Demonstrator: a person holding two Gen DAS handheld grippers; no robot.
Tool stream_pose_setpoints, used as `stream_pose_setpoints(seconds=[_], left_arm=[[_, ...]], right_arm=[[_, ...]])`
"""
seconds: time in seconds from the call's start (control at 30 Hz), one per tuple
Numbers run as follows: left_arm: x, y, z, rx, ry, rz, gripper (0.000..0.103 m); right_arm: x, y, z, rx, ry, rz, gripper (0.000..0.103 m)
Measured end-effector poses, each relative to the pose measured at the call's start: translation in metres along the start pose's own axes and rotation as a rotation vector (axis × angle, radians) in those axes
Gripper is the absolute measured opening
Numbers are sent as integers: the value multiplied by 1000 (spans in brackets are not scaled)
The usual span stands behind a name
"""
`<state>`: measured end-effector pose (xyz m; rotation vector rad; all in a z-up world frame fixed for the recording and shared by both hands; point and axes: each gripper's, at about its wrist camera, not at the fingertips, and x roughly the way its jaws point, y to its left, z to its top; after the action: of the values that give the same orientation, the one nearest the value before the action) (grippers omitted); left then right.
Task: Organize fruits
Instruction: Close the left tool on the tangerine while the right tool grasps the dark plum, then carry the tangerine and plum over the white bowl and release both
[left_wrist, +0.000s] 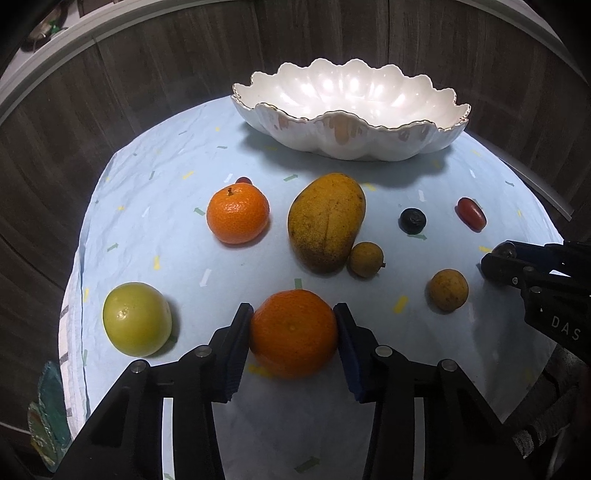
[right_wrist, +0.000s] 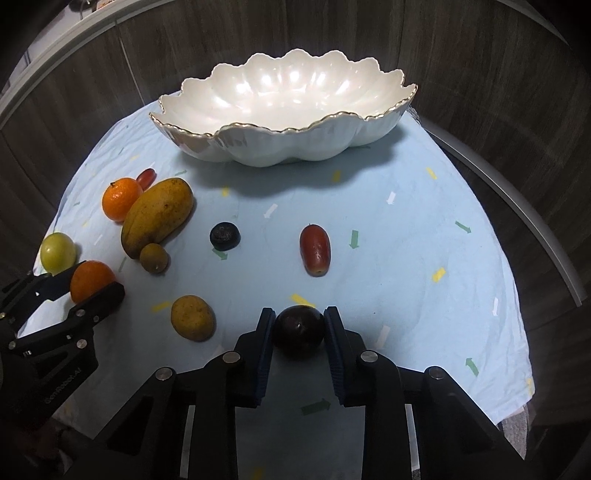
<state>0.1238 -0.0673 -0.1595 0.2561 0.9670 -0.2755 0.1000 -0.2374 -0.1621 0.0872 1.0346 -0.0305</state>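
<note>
A: White scalloped bowl (right_wrist: 284, 107): empty. All fruit lies on the surface (right_wrist: 406, 229); nothing sorted yet.

B: Left tool (left_wrist: 293, 325)?

A: Clamped on the near orange (left_wrist: 293, 332), low on the cloth.

B: Right tool (right_wrist: 299, 325)?

A: Pads pressing a dark round fruit (right_wrist: 298, 330), possibly a plum. Mango (right_wrist: 157, 216) and the others untouched.

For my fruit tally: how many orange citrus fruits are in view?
2. One orange sits between the left tongs; the other orange lies left of the mango. None seem hidden.
</note>
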Motion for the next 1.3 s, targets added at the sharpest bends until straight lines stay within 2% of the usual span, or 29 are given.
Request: stream_pose_setpoints(seconds=[0.6,1.0,1.3], left_arm=[[-25,3,10,-3,-63,14,42],[-45,4,38,-14,-107,11,42],[-51,2,74,-13,-134,-8,42]], right_arm=[[-25,1,13,-1,-84,5,28],[-46,0,32,25,-116,59,28],[-55,-10,58,48,-148,50,28]])
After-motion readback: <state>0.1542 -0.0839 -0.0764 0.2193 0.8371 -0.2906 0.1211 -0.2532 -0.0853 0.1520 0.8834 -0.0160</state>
